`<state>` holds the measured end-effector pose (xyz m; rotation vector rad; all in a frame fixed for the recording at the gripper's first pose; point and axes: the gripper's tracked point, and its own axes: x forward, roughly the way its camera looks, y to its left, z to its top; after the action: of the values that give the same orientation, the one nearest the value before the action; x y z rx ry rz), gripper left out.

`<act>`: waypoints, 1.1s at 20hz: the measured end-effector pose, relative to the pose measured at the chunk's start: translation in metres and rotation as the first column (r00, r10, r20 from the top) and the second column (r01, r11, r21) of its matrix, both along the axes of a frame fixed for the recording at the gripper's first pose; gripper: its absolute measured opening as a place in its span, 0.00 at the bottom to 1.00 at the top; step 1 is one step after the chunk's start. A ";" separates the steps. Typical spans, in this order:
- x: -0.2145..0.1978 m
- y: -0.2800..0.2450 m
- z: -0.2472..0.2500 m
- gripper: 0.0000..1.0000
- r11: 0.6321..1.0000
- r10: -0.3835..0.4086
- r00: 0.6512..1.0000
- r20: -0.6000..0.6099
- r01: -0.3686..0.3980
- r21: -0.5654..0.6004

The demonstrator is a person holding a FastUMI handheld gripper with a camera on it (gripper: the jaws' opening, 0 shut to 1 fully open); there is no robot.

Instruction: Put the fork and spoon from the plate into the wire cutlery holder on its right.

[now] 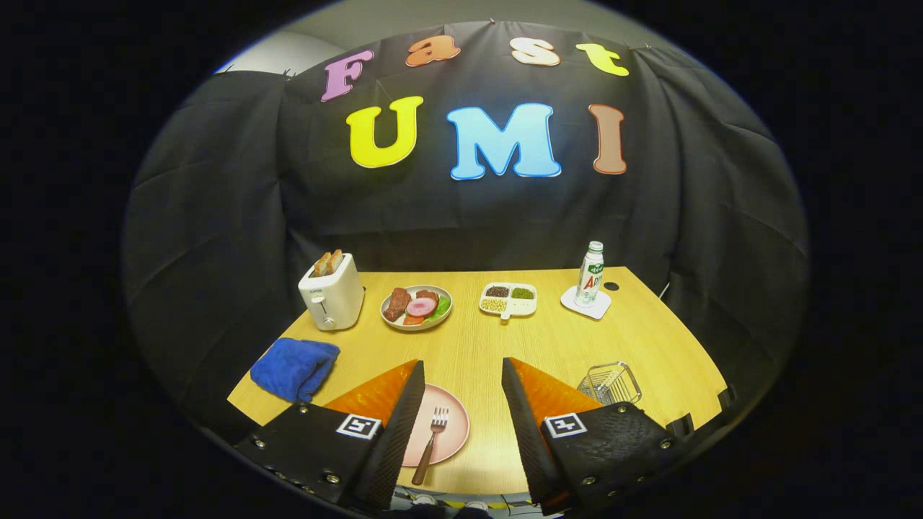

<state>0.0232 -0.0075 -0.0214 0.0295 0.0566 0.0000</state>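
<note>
A pink plate lies near the table's front edge, partly hidden behind my left finger. On it rests a fork with a brown handle, tines pointing away from me. Whether a spoon lies there too I cannot tell, since the finger covers the plate's left side. The wire cutlery holder stands to the right of the plate, just beyond my right finger. My gripper hangs above the table with its fingers wide apart and nothing between them; the fork shows in the gap, lower down.
A blue cloth lies at the left. Further back stand a white toaster with bread, a plate of food, a divided white dish and a bottle on a white coaster.
</note>
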 end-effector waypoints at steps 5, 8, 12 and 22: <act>0.011 0.005 -0.027 0.68 0.999 0.027 0.996 -0.081 -0.029 -0.019; 0.017 0.014 -0.042 0.68 0.998 0.060 0.990 -0.125 -0.063 -0.022; 0.025 0.026 -0.062 0.68 0.995 0.093 0.978 -0.186 -0.099 -0.025; 0.045 0.060 -0.114 0.68 0.985 0.157 0.926 -0.345 -0.171 -0.013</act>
<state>0.0683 0.0522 -0.1359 -0.0183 0.4087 0.1621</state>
